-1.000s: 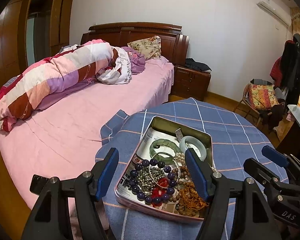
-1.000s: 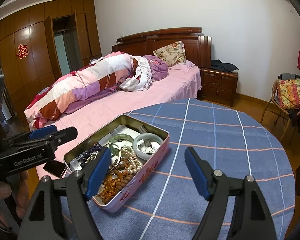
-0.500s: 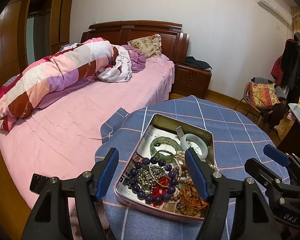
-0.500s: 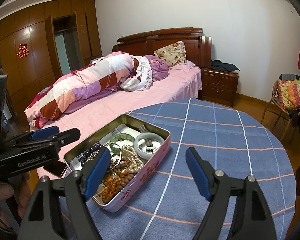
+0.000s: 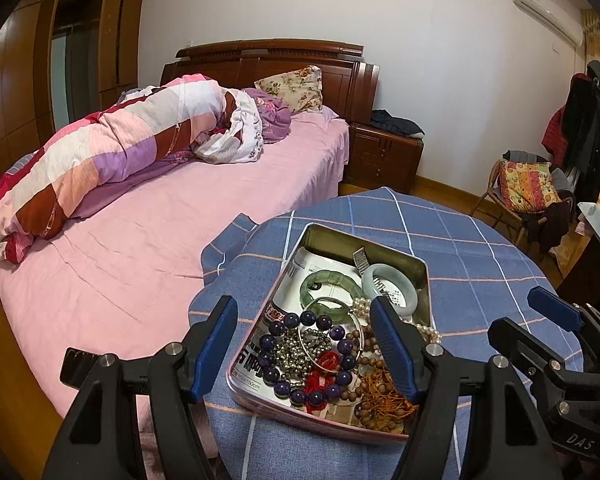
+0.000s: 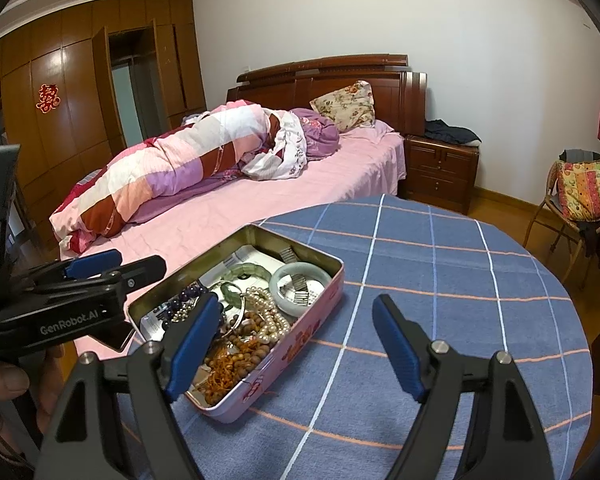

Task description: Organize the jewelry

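Both claws spread and empty above the worktop; jewelry lies in the tin.

Round worktop (image 6: 452, 288) under blue checked cloth, bed (image 5: 148, 248) beyond it. Open tin (image 5: 427, 280) near the worktop's bed-side edge, full of jewelry: purple bead bracelet (image 5: 300, 356), pale jade bangle (image 5: 388, 286), pearl strand (image 6: 266, 316), brown beads (image 6: 236, 364). Left claw (image 5: 304, 344) angled down over the tin's near end, blue pads wide apart, touching nothing. Right claw (image 6: 296, 340) tilted down just right of the tin, equally spread, one pad over the tin's rim, gripping nothing. Thumb (image 6: 4, 380) visible behind the left claw's handle.
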Motion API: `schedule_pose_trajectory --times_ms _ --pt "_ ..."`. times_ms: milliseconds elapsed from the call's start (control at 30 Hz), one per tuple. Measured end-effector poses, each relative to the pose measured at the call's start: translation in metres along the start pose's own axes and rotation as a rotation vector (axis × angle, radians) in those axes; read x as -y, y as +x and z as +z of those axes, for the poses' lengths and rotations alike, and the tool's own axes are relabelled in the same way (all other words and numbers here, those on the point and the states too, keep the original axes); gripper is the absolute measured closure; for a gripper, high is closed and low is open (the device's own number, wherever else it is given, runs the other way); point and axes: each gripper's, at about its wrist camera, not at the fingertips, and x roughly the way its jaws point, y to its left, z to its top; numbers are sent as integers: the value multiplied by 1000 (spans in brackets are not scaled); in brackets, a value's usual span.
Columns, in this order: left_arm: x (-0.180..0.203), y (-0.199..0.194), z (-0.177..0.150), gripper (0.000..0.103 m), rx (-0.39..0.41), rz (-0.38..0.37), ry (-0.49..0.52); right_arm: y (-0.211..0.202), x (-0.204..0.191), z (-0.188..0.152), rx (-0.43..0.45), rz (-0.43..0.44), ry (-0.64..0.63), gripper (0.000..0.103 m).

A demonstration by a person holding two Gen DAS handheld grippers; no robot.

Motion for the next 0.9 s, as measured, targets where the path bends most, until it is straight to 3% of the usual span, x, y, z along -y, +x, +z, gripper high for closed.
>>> schedule_pose_trajectory --times_ms 600,733,900 --pt "1 5 0 34 -27 4 -4 1 1 -1 3 2 3 20" --pt "1 8 -2 23 -31 32 4 1 1 -1 3 2 1 18" --pt "1 7 -4 23 -27 28 11 2 2 -3 1 2 1 16"
